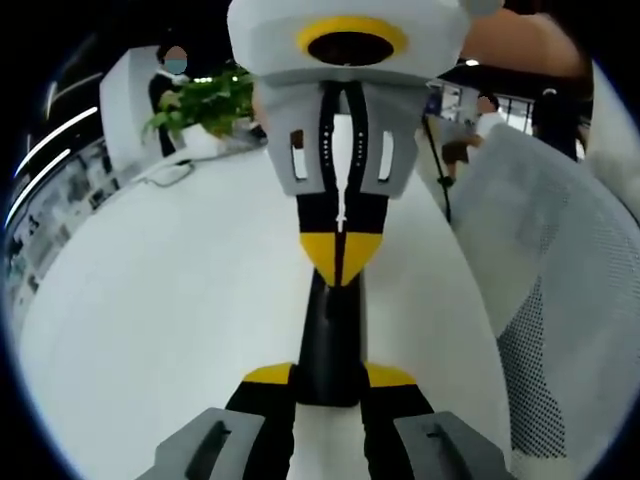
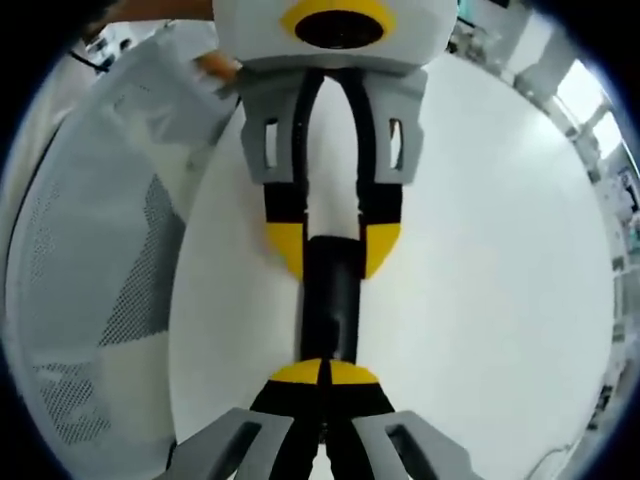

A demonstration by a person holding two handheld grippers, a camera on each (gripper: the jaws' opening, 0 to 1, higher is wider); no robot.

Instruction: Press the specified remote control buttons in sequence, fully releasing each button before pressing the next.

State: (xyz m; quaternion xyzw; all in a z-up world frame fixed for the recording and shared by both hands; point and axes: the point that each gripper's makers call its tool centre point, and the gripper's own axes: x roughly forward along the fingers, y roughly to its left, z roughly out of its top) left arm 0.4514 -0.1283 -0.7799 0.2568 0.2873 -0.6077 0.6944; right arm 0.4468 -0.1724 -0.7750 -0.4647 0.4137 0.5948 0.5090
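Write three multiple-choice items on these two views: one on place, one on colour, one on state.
1. Where is the slim black remote control?
A. On the floor
B. In a drawer
C. Between the jaws of the left gripper

2. What colour are the jaw tips on both grippers?
A. Yellow
B. Red
C. Blue

3. How do the jaws of the right gripper stand?
A. Spread wide
B. Closed together, tips over the remote
C. Clamped on a cup

Answers:
1 C: in the left gripper view, the remote runs up from between that gripper's own jaws.
2 A: yellow tips show on both grippers in both views.
3 B: in the right gripper view, the tips meet with no gap.
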